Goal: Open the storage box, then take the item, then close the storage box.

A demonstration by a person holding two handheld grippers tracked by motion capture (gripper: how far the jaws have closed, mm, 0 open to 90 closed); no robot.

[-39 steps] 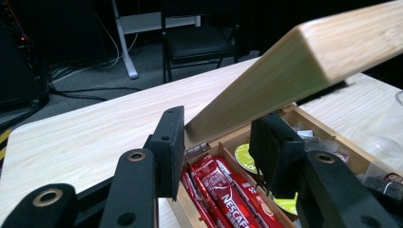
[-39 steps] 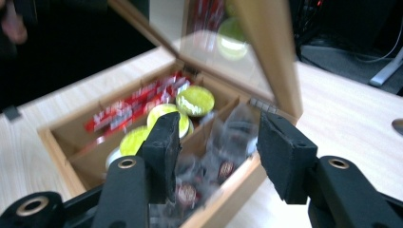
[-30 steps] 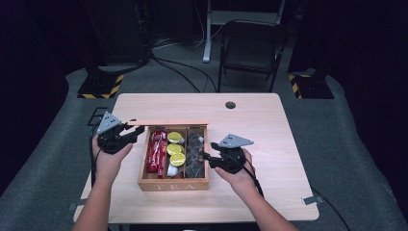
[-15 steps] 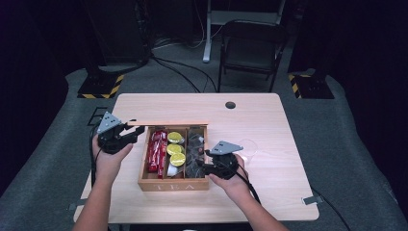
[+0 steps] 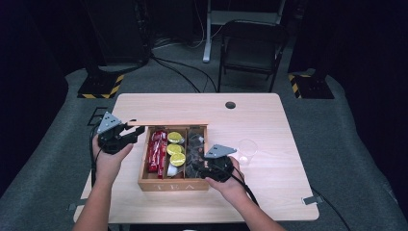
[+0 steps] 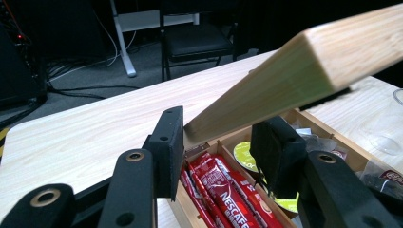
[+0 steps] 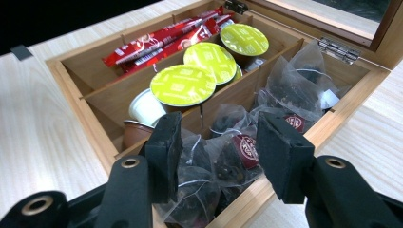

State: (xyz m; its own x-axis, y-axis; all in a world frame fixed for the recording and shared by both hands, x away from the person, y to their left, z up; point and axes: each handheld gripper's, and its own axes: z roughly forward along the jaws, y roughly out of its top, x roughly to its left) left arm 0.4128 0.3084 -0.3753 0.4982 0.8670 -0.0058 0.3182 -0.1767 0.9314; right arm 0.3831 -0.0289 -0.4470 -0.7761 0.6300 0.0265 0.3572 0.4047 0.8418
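- Right now I see a wooden tea box (image 5: 173,185) sitting near the middle of the desk (image 5: 269,120), its lid (image 5: 168,123) swung up at the far side; the front wall reads "TEA".
- My left gripper (image 5: 126,137) is at the box's left far corner. In the left gripper view its jaws stand apart with the lid's edge (image 6: 285,71) running out from between them; I cannot tell whether either pad touches the wood.
- My right gripper (image 5: 208,166) hangs over the near right part of the box. In the right gripper view its jaws are apart and hold nothing, poised just above the heap of tea bags (image 7: 228,161).
- The box has three long compartments. The left one holds red Nescafe sticks (image 5: 156,149), the middle one holds capsules with yellow-green lids (image 5: 175,149), and the right one holds the dark pyramid tea bags in clear mesh (image 5: 196,144).
- In the right gripper view I count three yellow-green lidded capsules (image 7: 183,85), with a white capsule (image 7: 145,107) and a brown one (image 7: 135,130) lying nearer my jaws in the same compartment.
- Two metal hinges (image 7: 338,50) join the lid to the back wall in that view.
- A clear plastic cup (image 5: 247,150) stands on the desk just right of the box, near my right hand (image 5: 231,185).
- A dark round hole (image 5: 230,104) sits in the desk's far edge area, and a folding chair (image 5: 252,48) stands on the floor beyond.
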